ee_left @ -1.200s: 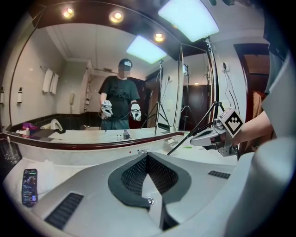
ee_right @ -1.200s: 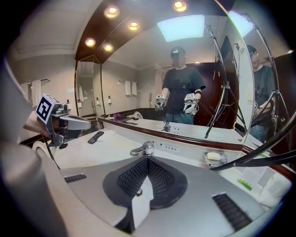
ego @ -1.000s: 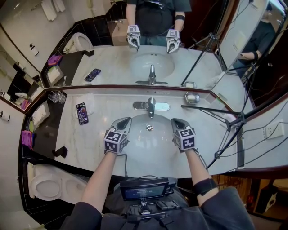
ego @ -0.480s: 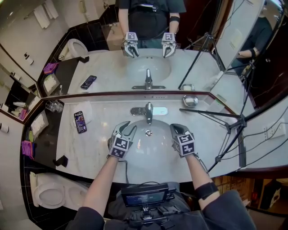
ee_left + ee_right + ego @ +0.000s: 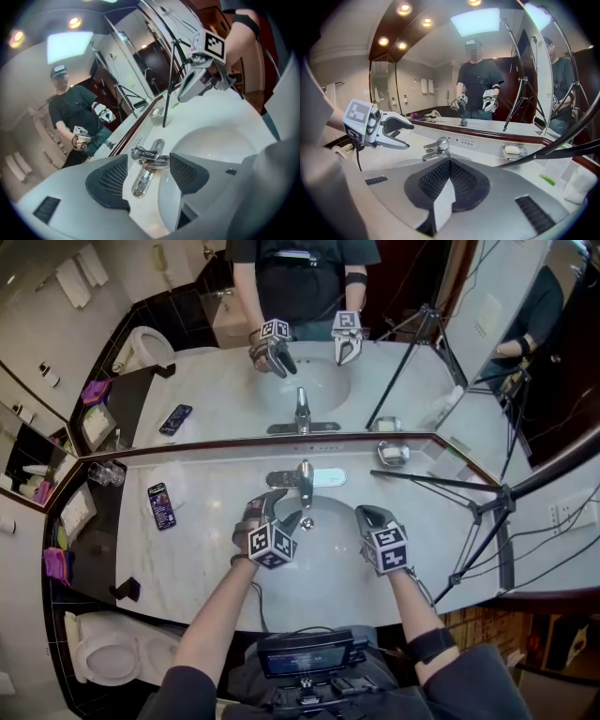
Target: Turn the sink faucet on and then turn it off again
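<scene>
At the nine o'clock end of the marble bench (image 5: 202,554), a phone (image 5: 161,505) lies flat, screen up, well apart from the sink basin (image 5: 323,559). Next, the left gripper (image 5: 283,509) is positioned over the basin's ten o'clock rim, rolled onto its side and pointing down toward twelve o'clock. Its jaws have just been opening and stand wide. From the left gripper view, the faucet (image 5: 149,161) shows in the gap between the two pads (image 5: 108,180), a little ahead of them. Neither pad is pressed on it, and contact cannot be confirmed. The faucet (image 5: 302,482) stands at twelve o'clock of the basin on a chrome plate, spout aimed toward six o'clock. The right gripper (image 5: 362,515) is positioned over the basin's three o'clock rim, near the faucet but apart from it. Its jaws are closed together with nothing between them, as the right gripper view (image 5: 447,180) confirms. A soap dish (image 5: 394,454) holding a bar sits at one o'clock of the basin, against the mirror (image 5: 234,381). A black tripod (image 5: 487,502) stands on the bench at three o'clock, one leg reaching toward the soap dish.
</scene>
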Motion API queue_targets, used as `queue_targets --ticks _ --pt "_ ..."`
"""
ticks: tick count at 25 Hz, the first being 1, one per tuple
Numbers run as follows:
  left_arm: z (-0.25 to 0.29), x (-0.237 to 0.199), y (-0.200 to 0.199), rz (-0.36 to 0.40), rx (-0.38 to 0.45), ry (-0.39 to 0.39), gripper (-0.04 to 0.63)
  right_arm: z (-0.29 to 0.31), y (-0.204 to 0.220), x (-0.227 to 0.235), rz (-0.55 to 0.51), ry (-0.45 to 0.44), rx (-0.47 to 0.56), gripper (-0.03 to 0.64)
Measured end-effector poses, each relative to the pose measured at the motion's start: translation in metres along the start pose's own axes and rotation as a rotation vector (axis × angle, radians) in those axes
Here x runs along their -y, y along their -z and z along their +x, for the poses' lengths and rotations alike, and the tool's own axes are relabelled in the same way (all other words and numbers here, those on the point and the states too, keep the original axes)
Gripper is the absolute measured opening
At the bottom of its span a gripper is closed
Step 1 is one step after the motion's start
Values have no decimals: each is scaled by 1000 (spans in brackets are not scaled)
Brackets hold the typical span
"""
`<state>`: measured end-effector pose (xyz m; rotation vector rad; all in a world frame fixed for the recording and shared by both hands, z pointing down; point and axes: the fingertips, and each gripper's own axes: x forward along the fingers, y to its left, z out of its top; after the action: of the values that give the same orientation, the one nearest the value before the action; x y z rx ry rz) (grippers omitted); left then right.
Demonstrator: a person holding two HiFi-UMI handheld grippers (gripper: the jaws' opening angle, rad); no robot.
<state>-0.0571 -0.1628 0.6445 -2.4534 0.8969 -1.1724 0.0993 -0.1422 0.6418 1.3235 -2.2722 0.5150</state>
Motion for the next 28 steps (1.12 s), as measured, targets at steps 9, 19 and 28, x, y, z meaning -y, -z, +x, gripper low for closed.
queue_targets --ticks 9,19,28 --pt "47 5 1 187 -64 20 279 1 15 20 36 26 -18 20" --pt "82 9 9 228 -98 19 267 3 22 33 57 34 -29 20" --pt "83 4 0 222 -88 -10 107 0 29 38 70 45 -35 20"
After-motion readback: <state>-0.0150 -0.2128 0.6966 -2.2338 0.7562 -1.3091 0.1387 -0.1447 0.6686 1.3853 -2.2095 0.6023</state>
